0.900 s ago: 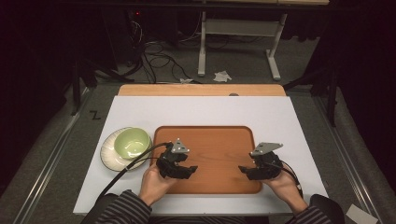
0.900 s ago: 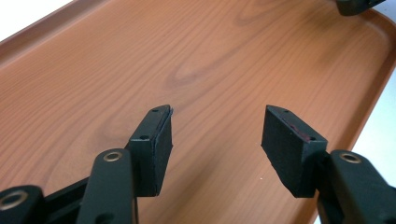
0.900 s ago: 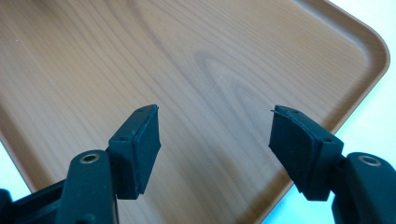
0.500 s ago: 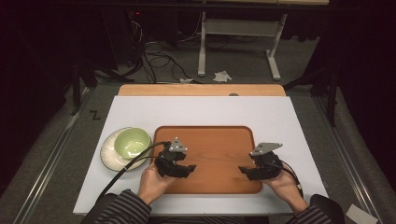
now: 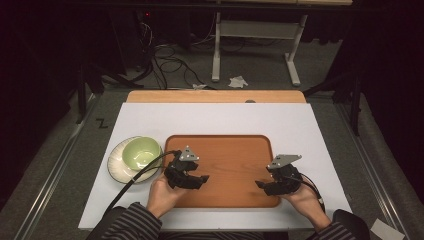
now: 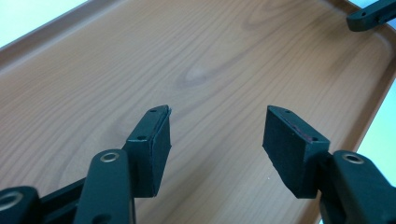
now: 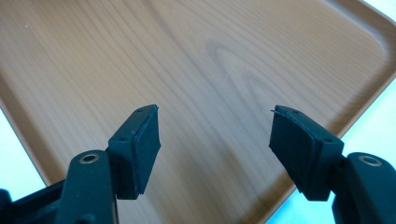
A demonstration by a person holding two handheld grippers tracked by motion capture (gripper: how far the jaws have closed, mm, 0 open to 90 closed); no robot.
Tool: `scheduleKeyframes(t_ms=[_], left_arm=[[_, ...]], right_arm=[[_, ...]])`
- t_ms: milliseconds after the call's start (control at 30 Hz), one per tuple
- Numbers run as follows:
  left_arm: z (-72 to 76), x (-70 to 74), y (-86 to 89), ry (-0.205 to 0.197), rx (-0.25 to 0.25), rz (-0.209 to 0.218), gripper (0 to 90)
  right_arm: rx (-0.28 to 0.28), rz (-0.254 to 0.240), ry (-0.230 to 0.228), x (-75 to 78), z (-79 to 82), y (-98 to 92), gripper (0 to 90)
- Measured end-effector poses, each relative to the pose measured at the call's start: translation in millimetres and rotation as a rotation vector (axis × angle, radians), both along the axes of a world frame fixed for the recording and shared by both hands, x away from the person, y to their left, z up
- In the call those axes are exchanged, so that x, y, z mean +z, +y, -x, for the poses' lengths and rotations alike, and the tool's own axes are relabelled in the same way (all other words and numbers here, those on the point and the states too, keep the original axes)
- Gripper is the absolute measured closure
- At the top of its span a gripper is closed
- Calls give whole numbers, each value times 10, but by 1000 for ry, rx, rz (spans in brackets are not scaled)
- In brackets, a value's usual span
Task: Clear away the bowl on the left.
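left gripper: jaws spreading wide with nothing between them, hovering over the tray's near-left part; left hand gripping it from behind, hand partly hiding the body.
left pads: both showing in the left gripper view, bare wood grain lying ahead of and between them; whether they are touching the wood, cannot tell.
right gripper: jaws also standing wide apart and holding nothing, over the tray's near-right part, tips pointing toward the left gripper; right hand wrapping it from the outer side.
tray: wooden, sitting under both grippers; its near edge partly covered by the hands.
bowl: green, sitting on a plate just beyond the left gripper's outer side, off the tray; inside too small to read.
cable: trailing back from the left gripper across the plate's near rim, end running out of sight by the striped sleeve.
far jaw tip: other gripper's, poking in at the top corner of the left gripper view, cut off by the frame.
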State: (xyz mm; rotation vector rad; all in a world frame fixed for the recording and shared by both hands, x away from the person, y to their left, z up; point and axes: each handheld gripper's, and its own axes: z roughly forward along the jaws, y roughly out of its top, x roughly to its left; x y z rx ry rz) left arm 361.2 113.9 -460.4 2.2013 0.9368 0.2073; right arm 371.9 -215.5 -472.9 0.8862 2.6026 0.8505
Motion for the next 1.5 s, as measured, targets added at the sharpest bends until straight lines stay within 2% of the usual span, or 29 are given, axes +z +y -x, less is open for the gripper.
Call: scheduleKeyframes(t_ms=[267,700,1500], left_arm=[[-12,-8,-4,6,5,0,419],[-7,99,103,-13,29,31,414],[-28,178,231,-23,71,50,409]], right_arm=[[3,2,5,-6,-3,-5,347],[4,7,10,-13,7,0,347],[16,9,18,-22,11,8,346]])
